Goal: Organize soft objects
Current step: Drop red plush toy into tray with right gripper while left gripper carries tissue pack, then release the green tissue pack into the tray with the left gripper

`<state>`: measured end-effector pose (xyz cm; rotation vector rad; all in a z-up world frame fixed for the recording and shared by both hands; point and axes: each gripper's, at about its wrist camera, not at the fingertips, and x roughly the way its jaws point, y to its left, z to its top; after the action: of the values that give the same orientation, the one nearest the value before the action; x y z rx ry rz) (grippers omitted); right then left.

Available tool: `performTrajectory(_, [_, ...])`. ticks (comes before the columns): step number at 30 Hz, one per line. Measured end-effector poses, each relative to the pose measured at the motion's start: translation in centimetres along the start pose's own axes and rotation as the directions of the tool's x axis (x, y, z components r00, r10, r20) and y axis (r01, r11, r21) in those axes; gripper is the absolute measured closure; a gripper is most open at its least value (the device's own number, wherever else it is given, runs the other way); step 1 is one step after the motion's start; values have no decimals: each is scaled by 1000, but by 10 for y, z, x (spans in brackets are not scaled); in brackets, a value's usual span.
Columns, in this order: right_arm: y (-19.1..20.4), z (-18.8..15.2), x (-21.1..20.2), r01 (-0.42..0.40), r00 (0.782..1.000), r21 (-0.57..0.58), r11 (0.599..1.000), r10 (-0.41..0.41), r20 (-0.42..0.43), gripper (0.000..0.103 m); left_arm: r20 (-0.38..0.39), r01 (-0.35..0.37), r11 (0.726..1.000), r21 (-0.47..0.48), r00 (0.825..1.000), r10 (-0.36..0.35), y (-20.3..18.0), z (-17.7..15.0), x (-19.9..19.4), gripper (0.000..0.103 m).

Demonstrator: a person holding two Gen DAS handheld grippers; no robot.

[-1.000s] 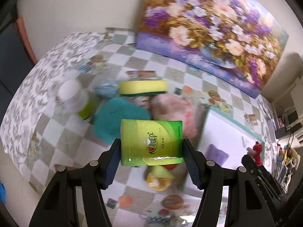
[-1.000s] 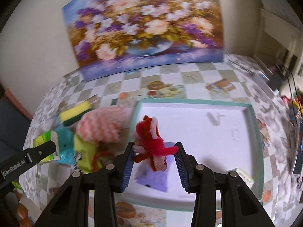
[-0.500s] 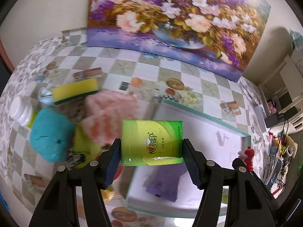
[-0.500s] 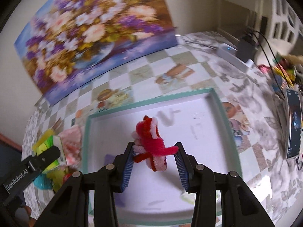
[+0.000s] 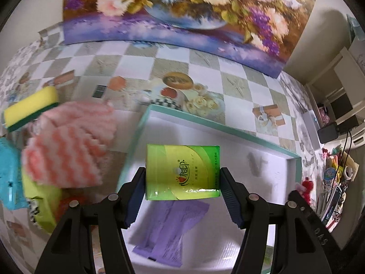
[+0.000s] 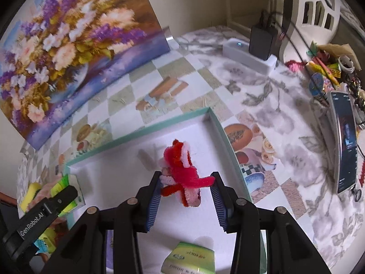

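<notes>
My left gripper (image 5: 182, 182) is shut on a green tissue pack (image 5: 182, 171) and holds it above the left part of the white tray with a teal rim (image 5: 205, 121). A purple cloth (image 5: 171, 230) lies in the tray below it. My right gripper (image 6: 186, 190) is shut on a red and pink pipe-cleaner toy (image 6: 182, 173) above the tray's far right corner (image 6: 214, 123). Another green tissue pack (image 6: 189, 260) lies in the tray near the bottom edge. The left gripper's finger (image 6: 41, 214) shows at lower left.
Left of the tray lie a pink striped cloth (image 5: 66, 143), a yellow-green sponge (image 5: 29, 107), a teal soft item (image 5: 9, 171) and a yellow-green bag (image 5: 41, 201). A flower painting (image 5: 182, 6) leans on the wall. A phone (image 6: 346, 143), power strip (image 6: 248, 54) and clutter sit right.
My left gripper has carried the tissue pack rightward from over the pile to over the tray. My right gripper has carried the toy toward the tray's far right corner.
</notes>
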<state>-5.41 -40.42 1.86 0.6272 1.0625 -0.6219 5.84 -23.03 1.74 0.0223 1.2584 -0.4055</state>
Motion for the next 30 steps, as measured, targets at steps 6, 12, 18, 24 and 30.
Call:
performTrajectory(6, [5,-5,18,20,998,-27,999,-21,-51,55,-33,20,1000,6,999,-20,-1,1,17,38])
performTrajectory(12, [6,-2,5,44,999,-27,999,-45,-31,39,-27,-43,999,0,999,43,5,3,9,22])
performTrajectory(18, [9,0,-10,90,996,-53,995,-91,-23,30,-15,-61,998,-17,998,61,13,6,-9,18])
performTrajectory(24, [11,0,-21,123,992,-70,990,-125,-23,11,17,-120,991,-57,992,121,24,7,-22,5])
performTrajectory(30, [17,-2,-28,149,989,-104,983,-150,-2,0,21,-138,986,-92,990,140,36,3,-27,2])
